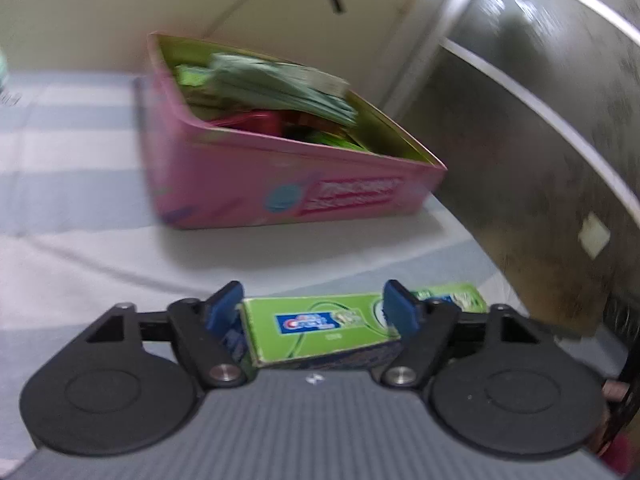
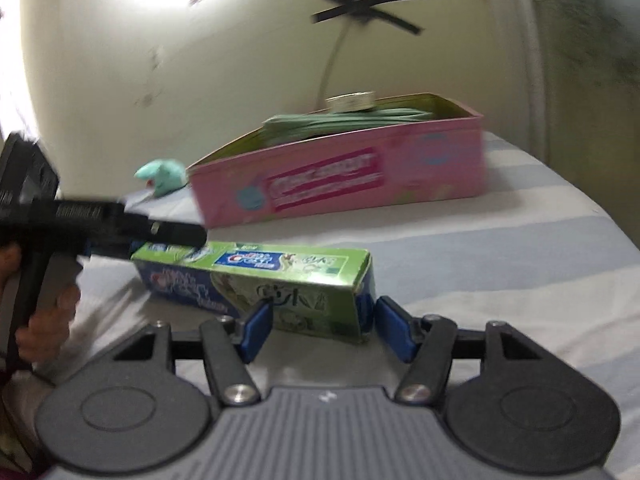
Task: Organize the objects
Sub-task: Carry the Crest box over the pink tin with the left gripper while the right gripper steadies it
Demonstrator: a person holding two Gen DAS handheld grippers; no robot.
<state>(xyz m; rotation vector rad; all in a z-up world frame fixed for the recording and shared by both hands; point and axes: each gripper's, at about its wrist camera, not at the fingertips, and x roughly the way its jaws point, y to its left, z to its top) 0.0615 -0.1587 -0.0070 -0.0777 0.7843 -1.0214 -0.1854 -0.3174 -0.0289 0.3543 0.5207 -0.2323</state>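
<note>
glossy green cardboard toothpaste box (image 2: 256, 276), pink rectangular tin (image 1: 280, 184), striped cloth (image 2: 500, 248)

We see a green toothpaste box (image 2: 256, 270) with a blue-and-white logo, a pink tin (image 1: 280, 184) with a yellow-green inside, blue pads (image 1: 224, 310) on black grippers, and a grey-and-white striped cloth (image 2: 500, 256) under it all.

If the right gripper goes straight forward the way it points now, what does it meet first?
Probably the green toothpaste box: its near end already sits between the jaws of the right gripper. Beyond it lies striped cloth, then the pink box. Depth is unclear.
</note>
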